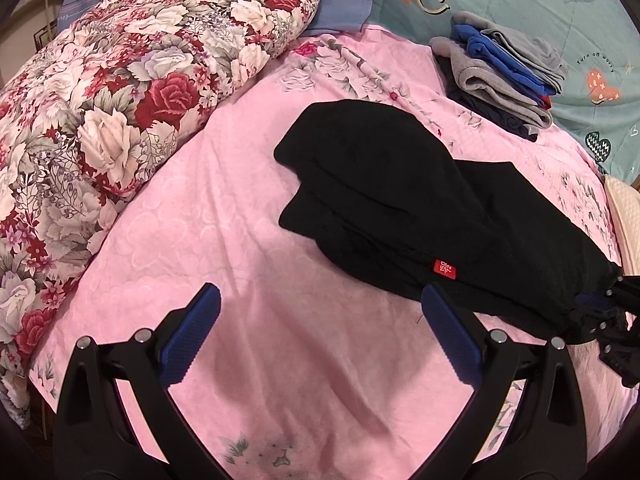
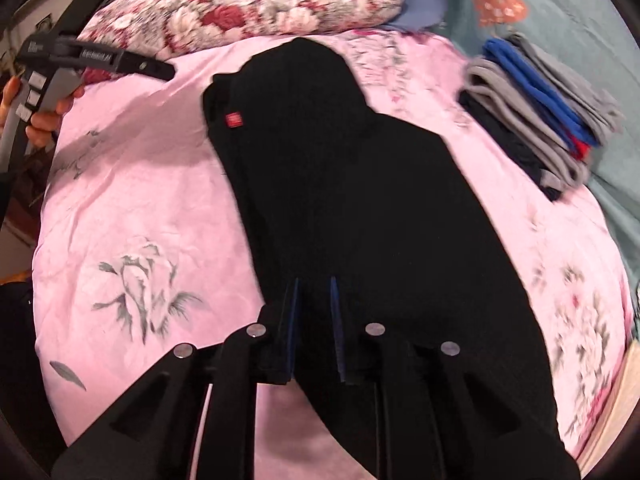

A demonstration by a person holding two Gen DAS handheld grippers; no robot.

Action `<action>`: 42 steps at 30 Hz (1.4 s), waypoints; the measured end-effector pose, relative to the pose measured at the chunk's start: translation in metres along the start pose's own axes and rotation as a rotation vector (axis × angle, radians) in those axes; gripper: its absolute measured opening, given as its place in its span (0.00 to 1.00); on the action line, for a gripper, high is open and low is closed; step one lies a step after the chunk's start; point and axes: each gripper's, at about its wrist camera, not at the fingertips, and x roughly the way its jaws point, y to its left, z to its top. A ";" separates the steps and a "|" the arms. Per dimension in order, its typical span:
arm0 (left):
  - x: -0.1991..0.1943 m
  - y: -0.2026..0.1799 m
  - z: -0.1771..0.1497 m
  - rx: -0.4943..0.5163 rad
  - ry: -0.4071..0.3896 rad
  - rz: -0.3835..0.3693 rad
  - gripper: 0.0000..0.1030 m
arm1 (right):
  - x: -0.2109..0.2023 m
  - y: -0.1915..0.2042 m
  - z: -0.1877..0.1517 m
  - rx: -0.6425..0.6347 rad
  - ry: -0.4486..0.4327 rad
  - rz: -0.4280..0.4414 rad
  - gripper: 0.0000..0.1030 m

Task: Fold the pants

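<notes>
The black pants (image 1: 400,200) lie partly folded on the pink bed sheet (image 1: 260,248), a small red size tag (image 1: 445,270) on their near edge. My left gripper (image 1: 320,290) hovers open over bare sheet just left of the pants, with nothing between its blue pads. At the right edge of the left wrist view, the right gripper (image 1: 600,308) pinches the pants' end. In the right wrist view, my right gripper (image 2: 314,284) is shut on the near end of the black pants (image 2: 360,180), which stretch away toward the red tag (image 2: 233,120). A hand (image 2: 44,120) holds the left gripper (image 2: 160,68) at far left.
A rolled floral quilt (image 1: 120,100) lines the bed's left and far side. A stack of folded grey, blue and dark clothes (image 1: 500,72) sits at the far right, partly on a teal blanket (image 1: 560,0). The same stack (image 2: 540,120) appears blurred in the right wrist view.
</notes>
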 end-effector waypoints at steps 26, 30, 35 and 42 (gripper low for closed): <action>0.018 -0.001 0.001 0.018 0.023 -0.042 0.98 | 0.006 -0.097 0.115 0.033 -0.032 -0.140 0.02; 0.024 -0.008 0.006 0.010 0.041 -0.050 0.98 | 0.035 -0.200 0.160 0.214 -0.031 -0.576 0.17; 0.038 -0.023 0.010 0.012 0.098 -0.142 0.98 | 0.029 -0.224 0.143 0.342 -0.071 -0.558 0.52; 0.084 -0.016 0.029 -0.074 0.172 -0.172 0.98 | -0.045 -0.160 0.038 0.271 -0.096 -0.371 0.54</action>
